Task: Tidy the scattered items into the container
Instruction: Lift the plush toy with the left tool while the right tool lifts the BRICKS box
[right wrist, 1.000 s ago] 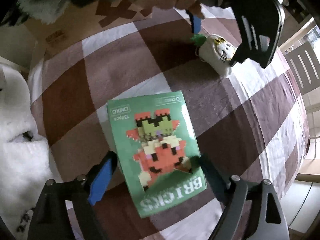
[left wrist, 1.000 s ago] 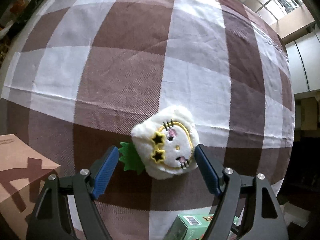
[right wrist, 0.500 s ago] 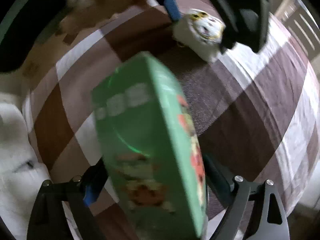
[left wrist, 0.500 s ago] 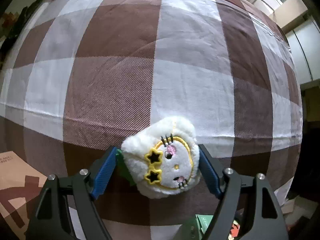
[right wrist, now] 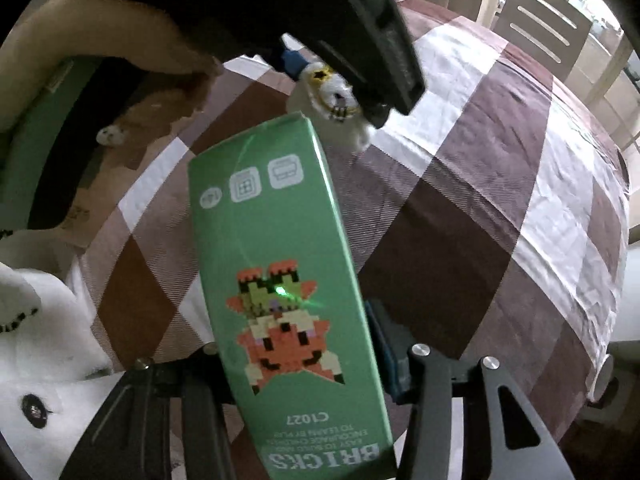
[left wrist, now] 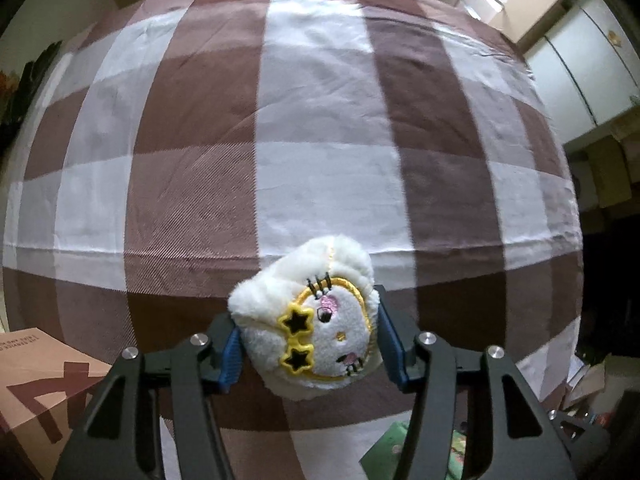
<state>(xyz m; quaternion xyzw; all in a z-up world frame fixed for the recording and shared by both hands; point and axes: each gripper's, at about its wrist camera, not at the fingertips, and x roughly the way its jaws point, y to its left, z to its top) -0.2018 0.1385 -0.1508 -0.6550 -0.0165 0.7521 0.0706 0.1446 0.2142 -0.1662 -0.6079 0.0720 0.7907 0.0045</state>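
Right wrist view: the right hand-held gripper [right wrist: 300, 364] pinches a green box [right wrist: 288, 300] labelled "BRICKS C1027". At 12 o'clock, the left hand-held gripper [left wrist: 310, 344] pinches a white plush toy [left wrist: 316, 320] above the checked table [left wrist: 280, 120].

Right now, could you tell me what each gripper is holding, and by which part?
The left gripper clamps the white plush cat-face toy across its sides. The right gripper grips the green cardboard bricks box by its long edges, near its lower end.

Open checked tablecloth [left wrist: 320, 128] ahead, cardboard box [left wrist: 36, 384] low left, left hand-held gripper [right wrist: 332, 92] blocking above green box [right wrist: 288, 280]
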